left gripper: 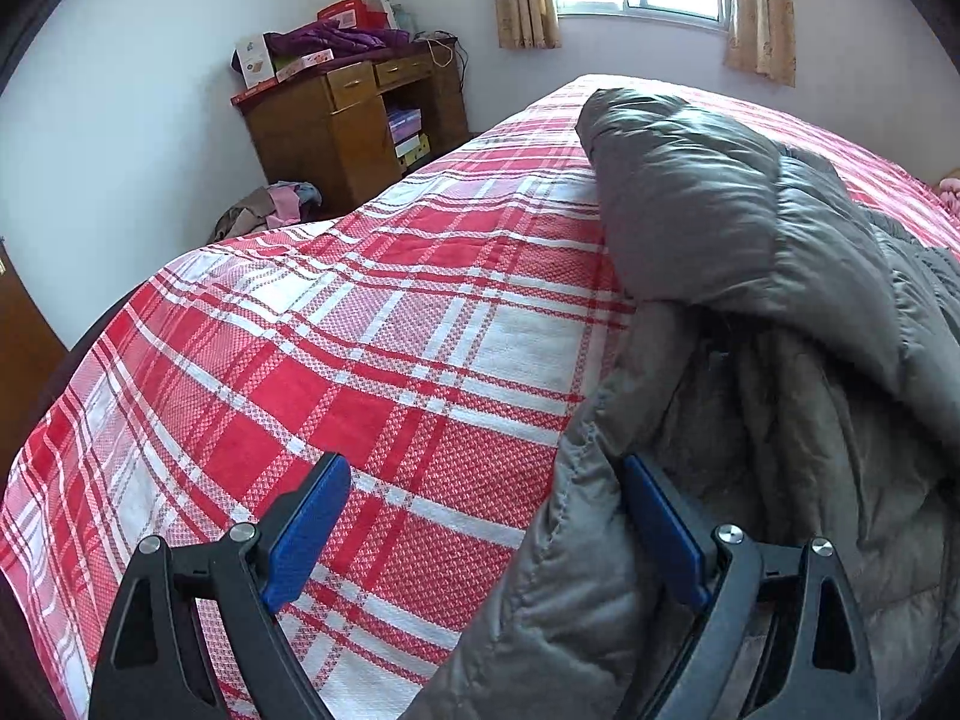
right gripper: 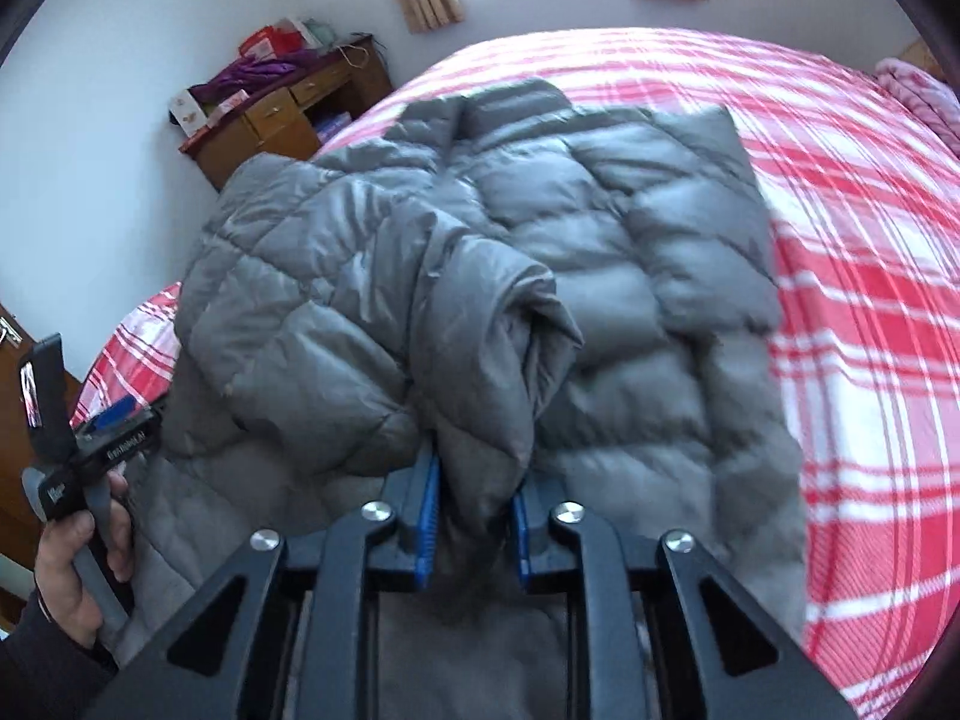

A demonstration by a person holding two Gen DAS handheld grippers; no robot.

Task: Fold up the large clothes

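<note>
Bed (right gripper: 870,300) w/ red plaid cover filled the view ahead of both claws. The grey puffer jacket (right gripper: 600,252) lay spread on it, right in front of my right claw (right gripper: 474,516) and reaching to my left claw (left gripper: 486,516). Right claw was pinching a bunched fold (right gripper: 498,360) of the jacket, pads tight on it. Left claw stood spread, jacket edge against its right pad, nothing gripped. Jacket looked light, soft, puffy, slick shell, so I judged hems and seams the best holds; bulk probably slips.
</note>
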